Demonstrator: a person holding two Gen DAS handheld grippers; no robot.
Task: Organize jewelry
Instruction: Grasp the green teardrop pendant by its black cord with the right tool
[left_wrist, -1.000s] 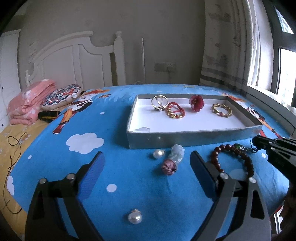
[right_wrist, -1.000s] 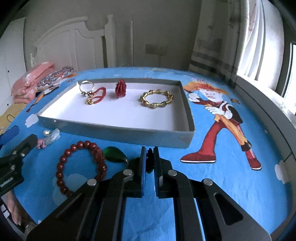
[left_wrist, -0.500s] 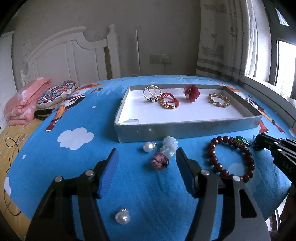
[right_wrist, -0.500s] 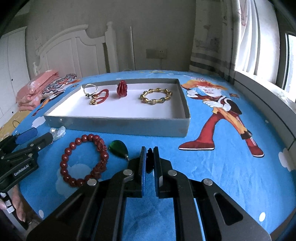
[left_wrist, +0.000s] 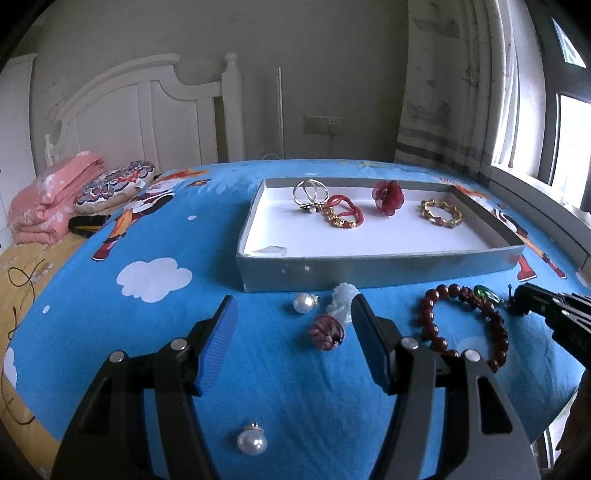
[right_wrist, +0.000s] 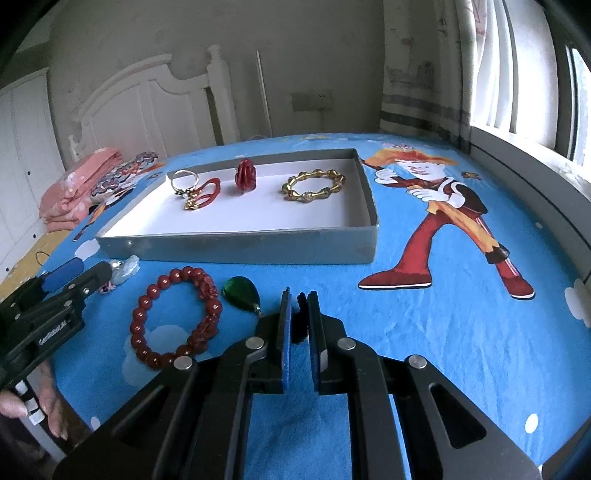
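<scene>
Green pendant (right_wrist: 242, 292) flat on bedspread (right_wrist: 424, 325), narrow end toward right hand-held gripper (right_wrist: 299, 301)

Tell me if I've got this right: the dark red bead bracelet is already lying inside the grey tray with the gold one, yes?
Not quite. The dark red bead bracelet lies on the blue bedsheet in front of the grey tray, beside a green pendant. Only the gold one is inside. The right wrist view shows it.

The left claw (left_wrist: 293, 334) is hovering spread wide just short of the grey tray (left_wrist: 369, 271); the right claw (right_wrist: 298, 325) is hovering nearly closed, pinching something small and dark, nearer its right corner.
</scene>
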